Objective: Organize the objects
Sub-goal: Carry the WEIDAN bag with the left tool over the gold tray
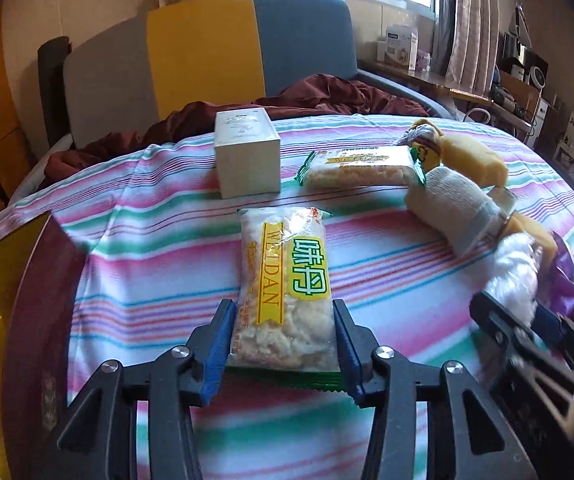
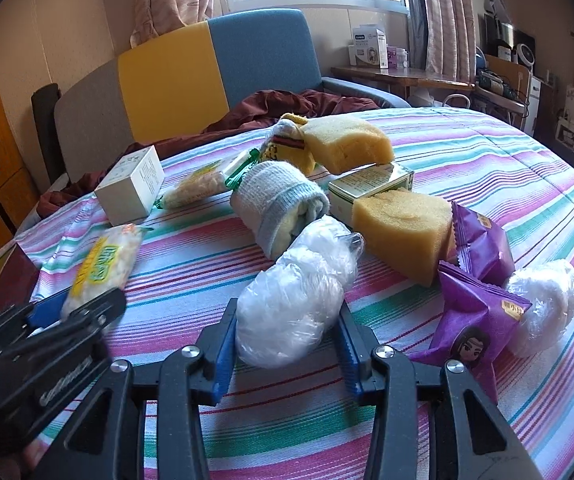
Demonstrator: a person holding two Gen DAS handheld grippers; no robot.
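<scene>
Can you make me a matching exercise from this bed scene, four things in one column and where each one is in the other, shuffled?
Things:
1. rice cracker pack
2. plastic-wrapped bundle
3. white box
4. purple packets

Places:
A. right of the bundle, beside a sponge
B. between the left gripper's jaws
C. far side of the spread, near the red blanket
D. between the right gripper's jaws

Pairs: 1-B, 2-D, 3-C, 4-A
</scene>
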